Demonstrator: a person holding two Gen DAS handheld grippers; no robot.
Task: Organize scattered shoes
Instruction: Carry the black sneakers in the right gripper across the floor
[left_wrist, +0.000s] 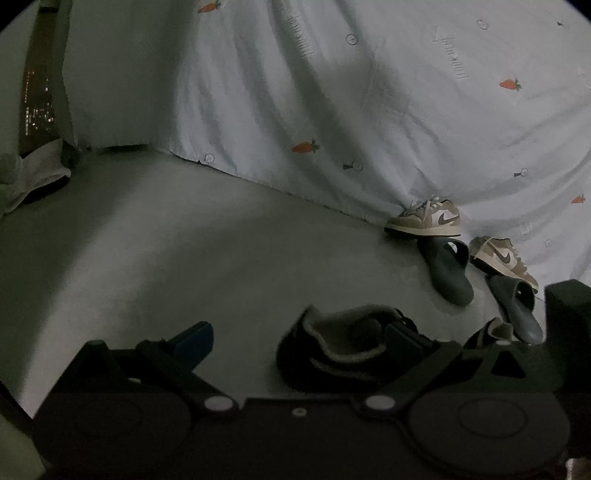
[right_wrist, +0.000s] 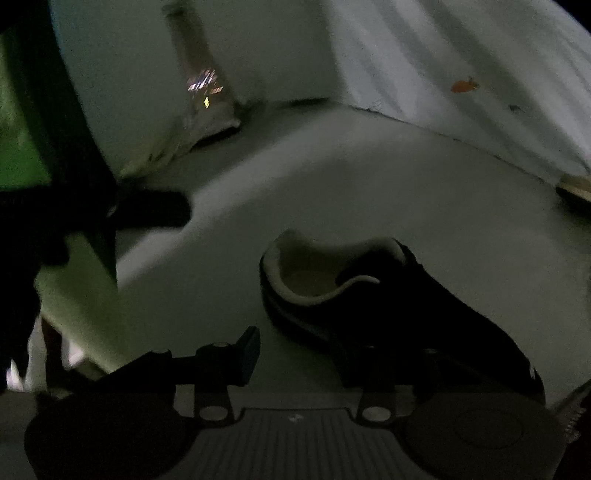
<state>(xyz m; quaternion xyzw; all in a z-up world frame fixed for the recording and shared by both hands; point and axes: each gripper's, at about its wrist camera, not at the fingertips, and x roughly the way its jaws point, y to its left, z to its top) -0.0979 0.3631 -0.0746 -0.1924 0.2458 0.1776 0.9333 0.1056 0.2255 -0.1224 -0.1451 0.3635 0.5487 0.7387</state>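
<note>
In the left wrist view a black shoe (left_wrist: 343, 347) with a pale lining lies on the grey floor. My left gripper (left_wrist: 299, 334) stands open around its heel end: the right finger is at the shoe's opening, the left finger (left_wrist: 195, 338) is apart over bare floor. A second black shoe (left_wrist: 491, 328) peeks out to the right. Two dark slippers (left_wrist: 448, 273) (left_wrist: 517, 310) and two tan sneakers (left_wrist: 424, 218) (left_wrist: 502, 258) lie by the bedsheet. In the right wrist view my right gripper (right_wrist: 308, 350) is open beside a black shoe (right_wrist: 369, 295), with floor between its left pad and the shoe.
A white bedsheet (left_wrist: 369, 92) with carrot prints hangs to the floor behind the shoes. A wall corner with a brown strip (left_wrist: 38, 92) and crumpled white material stands at the far left. Grey floor (left_wrist: 184, 240) spreads out on the left. A dark shape (right_wrist: 147, 212) juts in at the left of the right wrist view.
</note>
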